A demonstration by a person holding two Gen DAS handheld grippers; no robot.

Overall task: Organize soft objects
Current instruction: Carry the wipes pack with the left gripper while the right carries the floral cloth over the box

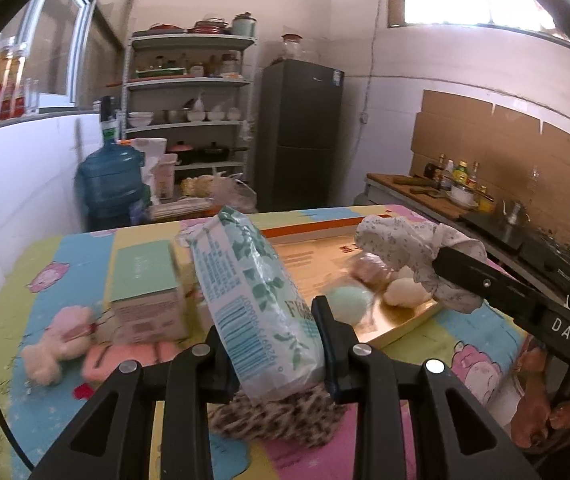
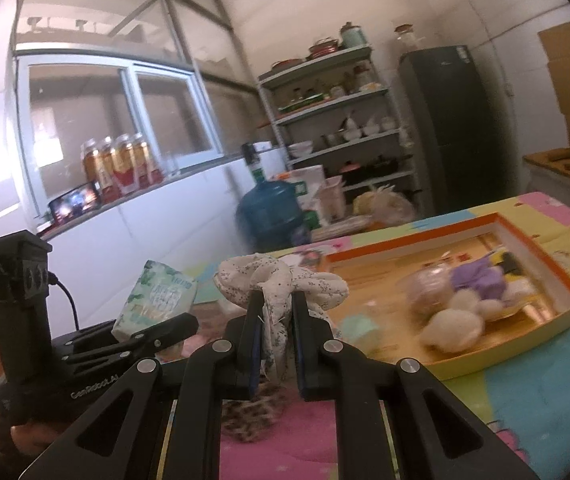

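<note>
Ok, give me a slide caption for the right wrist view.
Right gripper holds a floral scrunchie above the table, tray of soft toys ahead.

The box (image 1: 147, 292) crowds the table's left; the tray's (image 2: 533, 248) far end lies open.

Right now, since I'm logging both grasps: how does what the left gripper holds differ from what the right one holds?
The left gripper clamps a tissue pack, a smooth printed plastic wrapper with a barcode; the right gripper pinches a floral scrunchie, crumpled white fabric. The tissue pack is a long block tilted up between the fingers; the floral scrunchie is smaller and bunches loosely above them. Both are held above the table.
</note>
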